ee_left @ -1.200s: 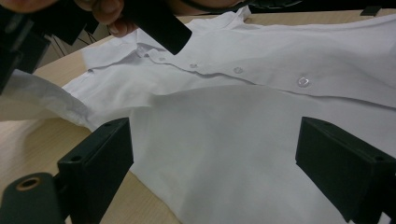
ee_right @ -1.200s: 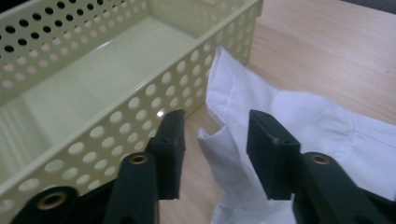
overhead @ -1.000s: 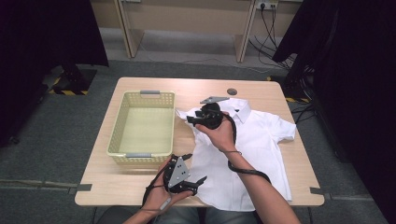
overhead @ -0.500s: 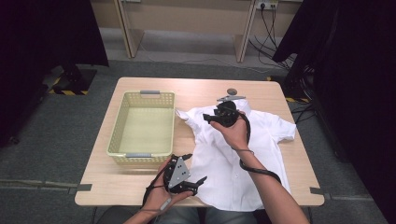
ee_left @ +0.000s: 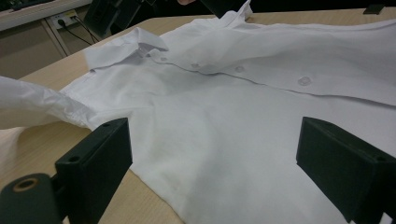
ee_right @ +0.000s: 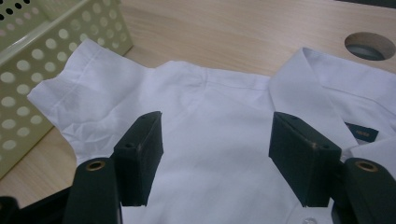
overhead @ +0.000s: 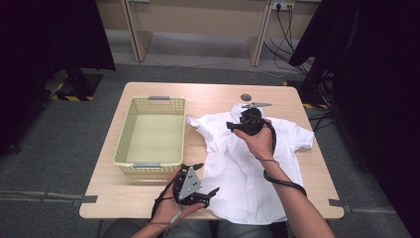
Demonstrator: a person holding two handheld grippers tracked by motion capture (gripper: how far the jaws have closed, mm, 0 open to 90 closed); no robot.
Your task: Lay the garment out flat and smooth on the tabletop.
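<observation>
Fingers (ee_right: 299,163) spread above white shirt (ee_right: 210,154)

The white short-sleeved shirt (overhead: 250,163) lies flat on the wooden table, front side up, with its button placket running down the middle and fastened. Its collar (ee_right: 322,93) points toward the far edge of the table; the hem reaches the near edge. One sleeve (ee_right: 88,88) spreads toward the perforated basket, its cuff just beside the basket wall and slightly creased. The other sleeve (overhead: 299,136) spreads to the opposite side. A dark label (ee_right: 362,133) shows inside the collar. The fabric carries shallow wrinkles.
</observation>
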